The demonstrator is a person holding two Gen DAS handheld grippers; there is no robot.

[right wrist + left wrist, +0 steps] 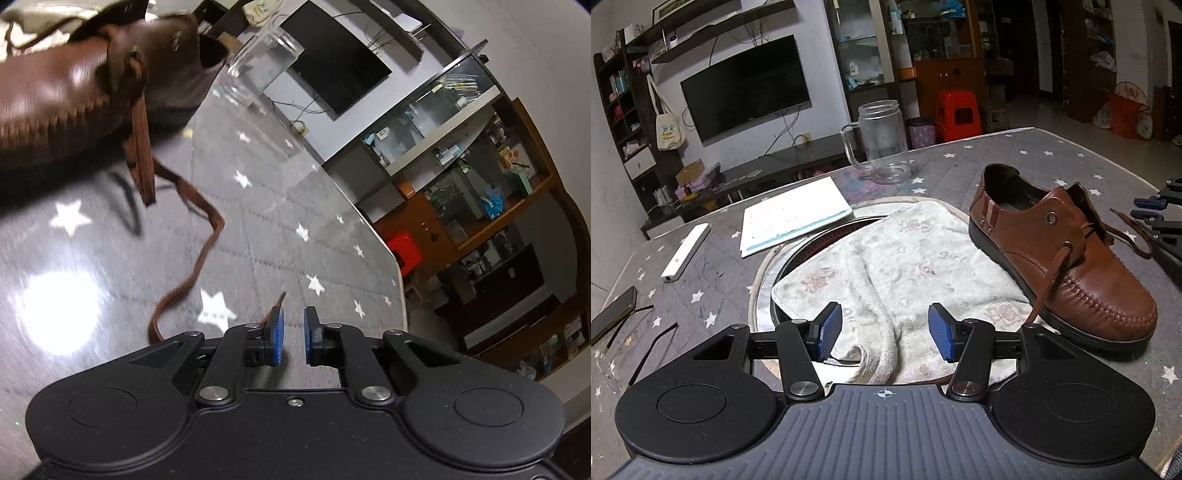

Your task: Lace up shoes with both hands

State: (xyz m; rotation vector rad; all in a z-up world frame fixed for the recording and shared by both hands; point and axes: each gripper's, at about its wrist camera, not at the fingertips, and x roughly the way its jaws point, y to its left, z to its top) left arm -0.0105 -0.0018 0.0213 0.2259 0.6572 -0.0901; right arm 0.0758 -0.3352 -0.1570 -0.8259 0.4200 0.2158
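Observation:
A brown leather shoe (1071, 266) stands on the right of the star-patterned table, partly on a white towel (905, 266). One brown lace (1051, 273) hangs from its near eyelet. My left gripper (885, 332) hovers open over the towel, left of the toe, holding nothing. In the right wrist view the shoe (66, 85) is blurred at the upper left, and its other lace (207, 240) trails slack across the table. That lace's tip lies against the outer side of one finger of my right gripper (294, 338). Its jaws are nearly together, with nothing visible between the pads. The right gripper (1145, 210) also shows beside the shoe.
A clear glass mug (886, 144) stands behind the shoe. A paper booklet (794, 218), a white bar (687, 251) and a phone (613, 314) lie to the left. A round dark tray (820, 240) sits under the towel. The table's edge (388, 251) runs close on the right.

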